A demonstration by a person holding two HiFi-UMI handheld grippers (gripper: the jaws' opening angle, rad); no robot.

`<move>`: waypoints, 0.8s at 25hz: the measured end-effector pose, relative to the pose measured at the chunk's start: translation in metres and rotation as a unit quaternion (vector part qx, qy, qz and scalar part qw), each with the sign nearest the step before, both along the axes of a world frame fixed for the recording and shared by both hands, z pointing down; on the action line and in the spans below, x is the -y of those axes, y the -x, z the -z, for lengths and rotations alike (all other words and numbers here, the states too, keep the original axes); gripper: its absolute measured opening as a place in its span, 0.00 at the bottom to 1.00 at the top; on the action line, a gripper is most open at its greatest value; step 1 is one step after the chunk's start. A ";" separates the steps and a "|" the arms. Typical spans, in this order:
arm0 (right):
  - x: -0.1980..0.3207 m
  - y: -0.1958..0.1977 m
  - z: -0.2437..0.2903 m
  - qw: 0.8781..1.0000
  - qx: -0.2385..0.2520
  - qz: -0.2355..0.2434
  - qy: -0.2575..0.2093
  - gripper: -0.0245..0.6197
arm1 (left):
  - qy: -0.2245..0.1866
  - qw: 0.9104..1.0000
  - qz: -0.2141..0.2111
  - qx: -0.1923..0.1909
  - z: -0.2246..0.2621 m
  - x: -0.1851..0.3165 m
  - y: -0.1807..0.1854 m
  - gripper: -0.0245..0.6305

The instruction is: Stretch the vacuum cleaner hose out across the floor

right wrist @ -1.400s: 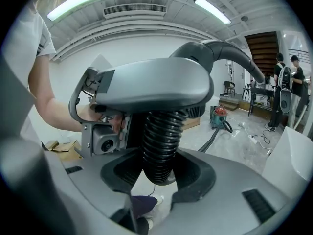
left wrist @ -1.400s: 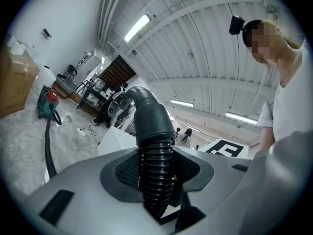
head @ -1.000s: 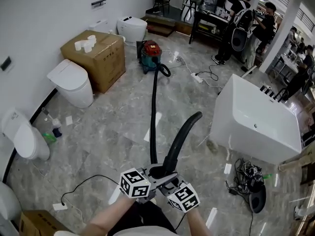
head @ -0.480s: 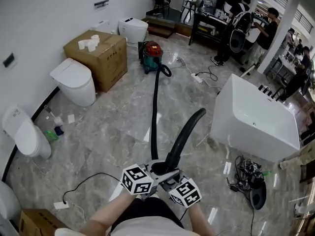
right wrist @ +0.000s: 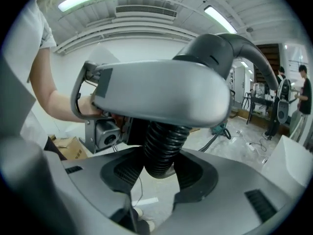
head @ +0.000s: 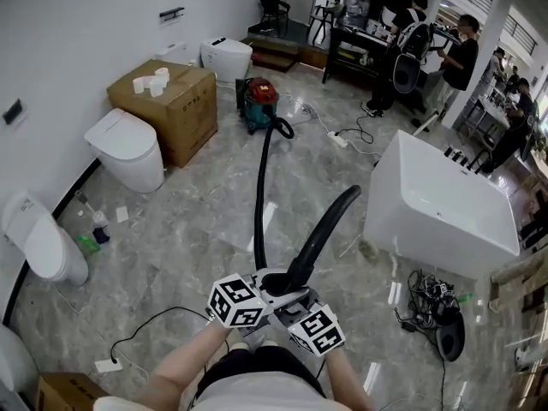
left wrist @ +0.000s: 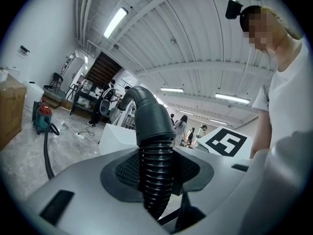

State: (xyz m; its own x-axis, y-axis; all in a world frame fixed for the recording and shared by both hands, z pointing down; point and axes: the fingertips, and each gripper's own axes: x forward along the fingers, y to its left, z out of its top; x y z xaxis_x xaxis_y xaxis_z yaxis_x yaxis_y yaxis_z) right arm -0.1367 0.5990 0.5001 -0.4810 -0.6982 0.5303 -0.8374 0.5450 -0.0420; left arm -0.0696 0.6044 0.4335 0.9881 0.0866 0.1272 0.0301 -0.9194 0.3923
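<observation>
A red and teal vacuum cleaner (head: 260, 101) stands far off by the cardboard box. Its black hose (head: 259, 197) runs in a nearly straight line across the floor toward me. Both grippers hold the ribbed hose end close to my body, and a black curved tube (head: 327, 223) rises from there to the right. My left gripper (head: 267, 286) is shut on the ribbed hose (left wrist: 156, 180) just below its smooth cuff (left wrist: 151, 119). My right gripper (head: 289, 305) is shut on the same ribbed hose (right wrist: 164, 148), directly beneath the left gripper's grey body (right wrist: 161, 92).
A white bathtub (head: 441, 208) stands to the right with a heap of cables (head: 432, 311) in front of it. Two toilets (head: 128, 148) (head: 38, 247) and a cardboard box (head: 171, 101) line the left wall. A thin cord (head: 145, 328) lies near my feet. People (head: 411, 41) stand at the back.
Both grippers have moved slightly together with the hose end, drawing back from the vacuum cleaner. The hose lies a little straighter. Both grips are unchanged.
</observation>
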 end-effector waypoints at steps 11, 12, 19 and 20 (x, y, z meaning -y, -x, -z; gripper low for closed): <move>-0.019 -0.086 0.011 0.992 -0.105 -0.056 -0.027 0.32 | -0.045 0.992 -0.054 0.107 -0.034 0.035 -0.002 0.30; -0.019 -0.092 0.016 0.992 -0.108 -0.063 -0.035 0.32 | -0.049 0.989 -0.065 0.121 -0.040 0.034 -0.001 0.30; -0.009 -0.102 0.049 0.982 -0.159 -0.045 -0.096 0.32 | -0.079 0.968 -0.136 0.196 -0.077 0.020 0.001 0.30; -0.007 -0.102 0.049 0.979 -0.176 -0.038 -0.098 0.32 | -0.084 0.965 -0.142 0.202 -0.080 0.019 0.001 0.30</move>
State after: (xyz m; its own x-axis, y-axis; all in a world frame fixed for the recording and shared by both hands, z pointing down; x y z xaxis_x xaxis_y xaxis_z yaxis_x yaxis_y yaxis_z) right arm -0.0350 0.6056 0.4507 -0.2353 -0.8300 0.5057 -0.8203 0.4487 0.3547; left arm -0.0704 0.5850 0.5138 0.7943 0.2917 0.5329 0.1663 -0.9481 0.2712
